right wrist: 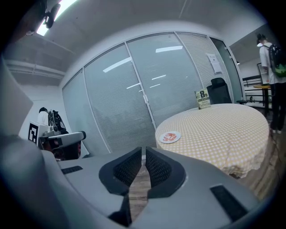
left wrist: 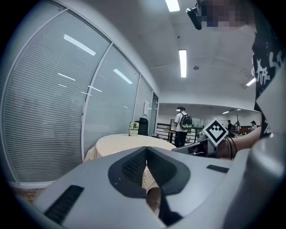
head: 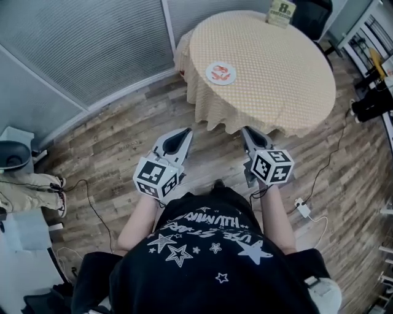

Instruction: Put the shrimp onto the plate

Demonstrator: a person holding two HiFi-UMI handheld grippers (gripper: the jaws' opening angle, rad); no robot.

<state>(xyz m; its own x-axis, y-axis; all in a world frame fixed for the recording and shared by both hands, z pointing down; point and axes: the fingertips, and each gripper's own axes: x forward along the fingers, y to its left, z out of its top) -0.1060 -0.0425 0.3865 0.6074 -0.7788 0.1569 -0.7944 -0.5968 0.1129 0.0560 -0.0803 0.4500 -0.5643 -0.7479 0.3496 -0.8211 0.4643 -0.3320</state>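
A small white plate point(head: 220, 73) with orange shrimp point(head: 222, 73) lying on it sits near the left edge of a round table point(head: 276, 67) under a yellow checked cloth. I stand on the wooden floor a step short of the table. My left gripper point(head: 183, 132) and right gripper point(head: 247, 131) are held at waist height, pointing at the table, both shut and holding nothing. The right gripper view shows the plate point(right wrist: 170, 137) with shrimp point(right wrist: 169, 137) beyond its closed jaws point(right wrist: 144, 150). In the left gripper view the jaws point(left wrist: 145, 150) are closed, and the plate is not visible.
A green-and-white number sign point(head: 281, 12) stands at the table's far edge, with a dark chair point(head: 311, 15) behind it. Glass walls with blinds point(head: 92, 49) run on the left. Cables and a socket point(head: 303, 209) lie on the floor. A person with a backpack point(left wrist: 182, 123) stands far off.
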